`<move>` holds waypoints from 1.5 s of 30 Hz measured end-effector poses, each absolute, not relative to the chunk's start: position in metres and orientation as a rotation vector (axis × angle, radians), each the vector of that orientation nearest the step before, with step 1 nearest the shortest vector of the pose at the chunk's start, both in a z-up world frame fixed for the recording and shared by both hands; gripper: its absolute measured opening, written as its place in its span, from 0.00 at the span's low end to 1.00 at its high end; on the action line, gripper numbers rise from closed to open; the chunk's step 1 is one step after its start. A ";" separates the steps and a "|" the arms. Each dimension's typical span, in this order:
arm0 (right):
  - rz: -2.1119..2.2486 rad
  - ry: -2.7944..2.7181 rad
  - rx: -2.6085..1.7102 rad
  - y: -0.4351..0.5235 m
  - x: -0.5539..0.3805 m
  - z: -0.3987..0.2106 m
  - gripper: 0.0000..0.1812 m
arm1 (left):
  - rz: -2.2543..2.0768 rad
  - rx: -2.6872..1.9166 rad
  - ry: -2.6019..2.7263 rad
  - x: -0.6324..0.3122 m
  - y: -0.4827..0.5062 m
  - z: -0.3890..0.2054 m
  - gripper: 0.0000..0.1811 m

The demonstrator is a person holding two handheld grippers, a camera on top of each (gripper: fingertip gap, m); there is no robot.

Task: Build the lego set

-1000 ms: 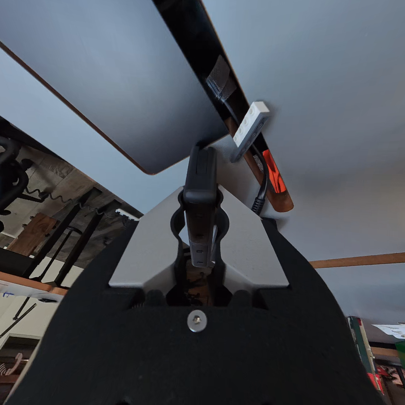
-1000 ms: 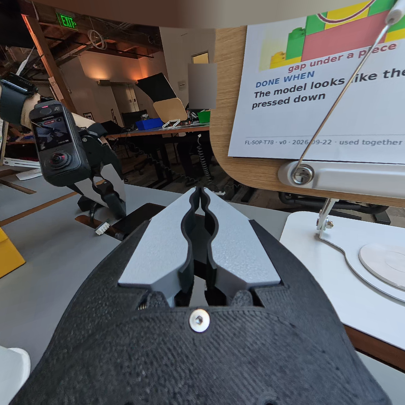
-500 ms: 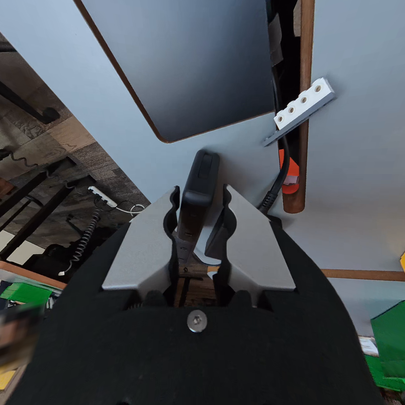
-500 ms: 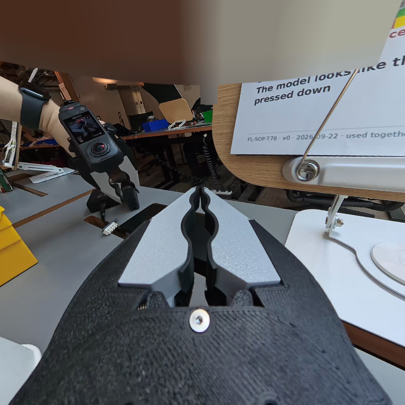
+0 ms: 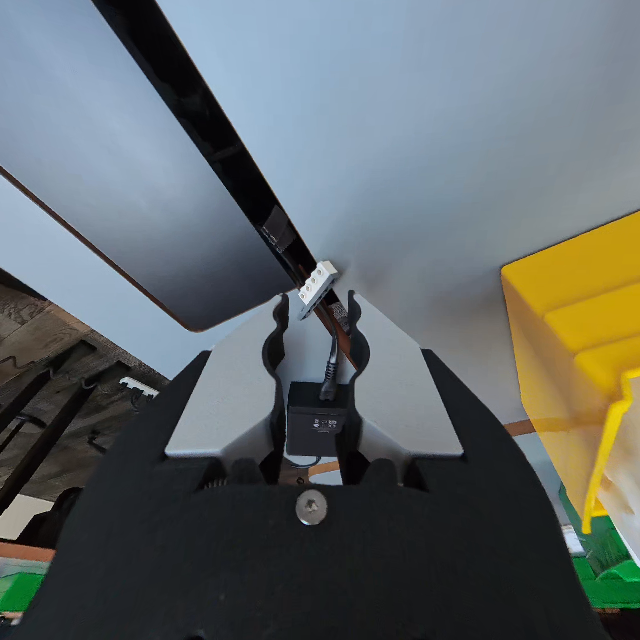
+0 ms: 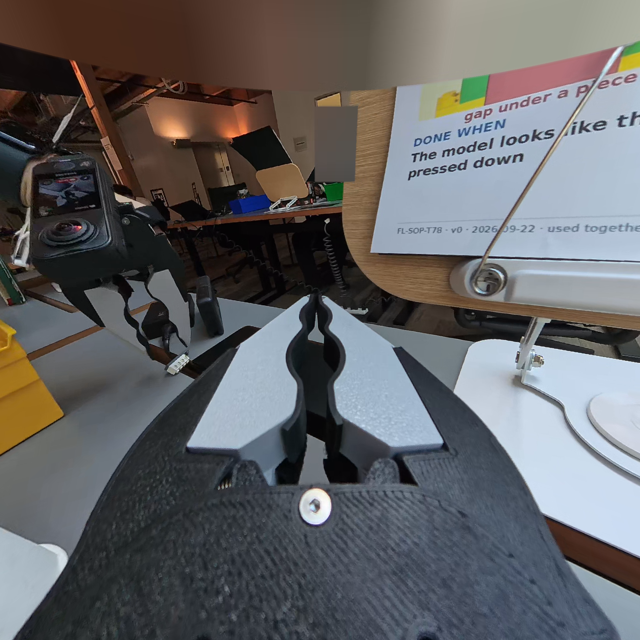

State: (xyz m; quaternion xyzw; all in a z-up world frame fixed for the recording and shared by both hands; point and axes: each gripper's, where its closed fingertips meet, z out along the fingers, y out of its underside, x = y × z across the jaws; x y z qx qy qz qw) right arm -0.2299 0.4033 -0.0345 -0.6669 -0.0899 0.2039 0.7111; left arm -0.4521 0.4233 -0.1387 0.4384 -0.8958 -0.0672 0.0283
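Note:
A white four-stud lego brick [image 5: 317, 289] lies on the grey table [image 5: 433, 156], across the edge of a dark cable slot. My left gripper [image 5: 317, 297] is open and empty, its fingertips on either side of the brick, just above it. The right wrist view shows the same brick [image 6: 178, 363] under the left gripper [image 6: 169, 349]. My right gripper [image 6: 314, 298] is shut and empty, held above the table to the right, apart from the brick.
A black power adapter [image 5: 315, 419] with its cable lies on the table behind the left fingers. A black device [image 6: 207, 308] stands upright nearby. A yellow bin [image 5: 571, 329] sits to one side. An instruction sheet on a wooden stand [image 6: 519, 173] has a white base [image 6: 502, 415]. The tips of one gripper are about 25 centimetres away from the tips of the other.
My left gripper opened and let go of the black device, then moved over the white brick. My right gripper stayed shut and barely moved.

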 end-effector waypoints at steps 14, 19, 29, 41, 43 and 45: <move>0.492 -0.184 -1.484 0.404 -0.231 -0.036 0.00 | -0.170 1.359 -2.744 -0.454 0.422 -0.162 0.11; 0.492 -0.184 -1.484 0.404 -0.231 -0.036 0.00 | -0.178 1.340 -2.739 -0.452 0.424 -0.166 0.06; 0.500 -0.185 -1.486 0.405 -0.232 -0.036 0.00 | -0.122 1.757 -2.531 -0.417 0.390 -0.104 0.06; 0.510 -0.147 -1.463 0.403 -0.223 -0.031 0.00 | 0.476 1.899 -1.850 -0.369 0.273 -0.133 0.05; 0.515 -0.146 -1.463 0.403 -0.223 -0.031 0.00 | 0.468 1.904 -1.836 -0.370 0.274 -0.139 0.05; 0.514 -0.150 -1.461 0.403 -0.224 -0.030 0.00 | 0.475 1.894 -1.818 -0.372 0.273 -0.143 0.05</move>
